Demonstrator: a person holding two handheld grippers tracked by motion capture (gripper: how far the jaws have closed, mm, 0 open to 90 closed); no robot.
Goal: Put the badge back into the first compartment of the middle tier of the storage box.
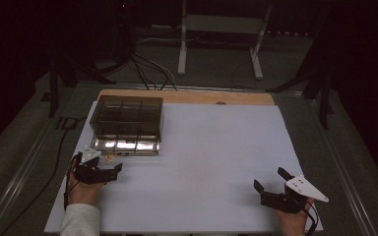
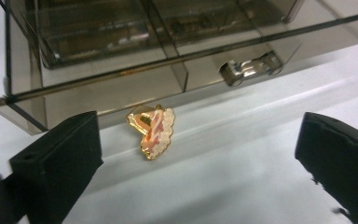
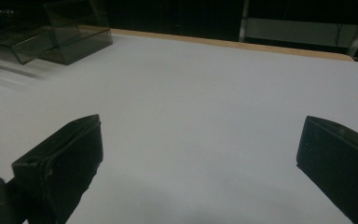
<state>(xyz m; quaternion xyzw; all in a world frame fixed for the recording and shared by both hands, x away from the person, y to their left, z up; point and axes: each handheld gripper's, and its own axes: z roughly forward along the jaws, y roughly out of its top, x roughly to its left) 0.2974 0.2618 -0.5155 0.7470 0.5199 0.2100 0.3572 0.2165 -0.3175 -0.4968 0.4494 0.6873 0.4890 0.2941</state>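
A smoky clear plastic organiser box (image 1: 126, 123) with several compartments stands at the back left of the white table sheet (image 1: 202, 162). A small gold and pink pin (image 1: 110, 158) lies on the sheet right in front of the box's front wall. In the left gripper view the pin (image 2: 152, 131) lies flat between the two black jaws, nearer the left one, with the box (image 2: 121, 70) and its metal latch (image 2: 249, 67) just behind. My left gripper (image 1: 109, 165) is open beside the pin. My right gripper (image 1: 270, 180) is open at the front right over bare sheet (image 3: 191, 107).
A wooden board edge (image 1: 187, 96) runs along the back of the sheet. Beyond the table, cables (image 1: 147, 69) and a white stand (image 1: 221, 29) sit on the dark floor. The box (image 3: 46, 32) appears far left in the right gripper view.
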